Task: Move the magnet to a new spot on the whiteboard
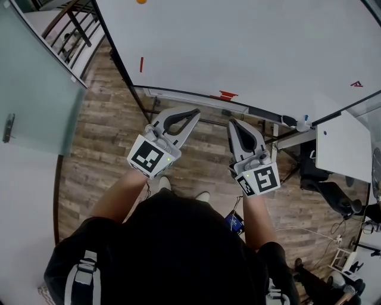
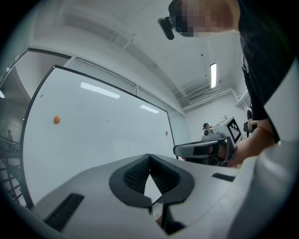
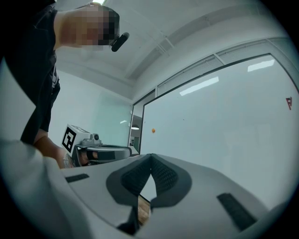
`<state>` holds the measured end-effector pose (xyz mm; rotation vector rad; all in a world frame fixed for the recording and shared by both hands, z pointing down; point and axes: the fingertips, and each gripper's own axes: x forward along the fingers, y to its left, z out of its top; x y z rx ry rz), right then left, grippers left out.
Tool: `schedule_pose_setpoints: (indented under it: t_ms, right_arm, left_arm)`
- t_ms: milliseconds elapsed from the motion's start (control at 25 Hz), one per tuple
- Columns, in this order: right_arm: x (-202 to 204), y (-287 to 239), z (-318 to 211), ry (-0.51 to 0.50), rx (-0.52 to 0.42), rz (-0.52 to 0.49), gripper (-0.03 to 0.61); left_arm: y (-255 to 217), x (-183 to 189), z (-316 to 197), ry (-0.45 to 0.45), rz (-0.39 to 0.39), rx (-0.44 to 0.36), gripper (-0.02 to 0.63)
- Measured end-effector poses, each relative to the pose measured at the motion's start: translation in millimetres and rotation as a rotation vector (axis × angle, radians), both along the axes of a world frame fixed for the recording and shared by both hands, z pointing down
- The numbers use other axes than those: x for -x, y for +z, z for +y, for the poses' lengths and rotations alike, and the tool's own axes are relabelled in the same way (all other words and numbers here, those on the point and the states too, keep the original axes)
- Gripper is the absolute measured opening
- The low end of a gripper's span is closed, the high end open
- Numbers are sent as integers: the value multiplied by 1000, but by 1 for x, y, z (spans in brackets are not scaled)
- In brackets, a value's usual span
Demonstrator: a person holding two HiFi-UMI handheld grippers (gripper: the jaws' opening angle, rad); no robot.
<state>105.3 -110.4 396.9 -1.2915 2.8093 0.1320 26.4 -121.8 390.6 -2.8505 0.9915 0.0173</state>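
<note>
A small orange magnet (image 1: 141,1) sticks high up on the whiteboard (image 1: 250,47), right at the top edge of the head view. It also shows as an orange dot in the left gripper view (image 2: 56,120) and the right gripper view (image 3: 153,131). My left gripper (image 1: 190,113) and right gripper (image 1: 234,123) are held side by side over the floor, in front of the board's lower edge and well below the magnet. Both are shut with nothing between their jaws. Each gripper view shows its own tips touching (image 2: 149,156) (image 3: 151,155) and the other gripper alongside.
The board's tray holds a red item (image 1: 225,95). A red stroke (image 1: 141,64) and a small red mark (image 1: 356,84) are on the board. A glass partition (image 1: 30,89) stands at the left, a white table (image 1: 342,146) at the right, with a seated person's legs (image 1: 330,190) beside it.
</note>
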Motion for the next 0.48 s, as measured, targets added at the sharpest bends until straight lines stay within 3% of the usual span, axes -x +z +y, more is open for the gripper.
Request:
schedule_pose_setpoints:
  t_ms: [480]
  right_arm:
    - [-2, 2, 0, 7, 5, 10, -3]
  left_arm:
    - [-2, 1, 2, 2, 3, 7, 3]
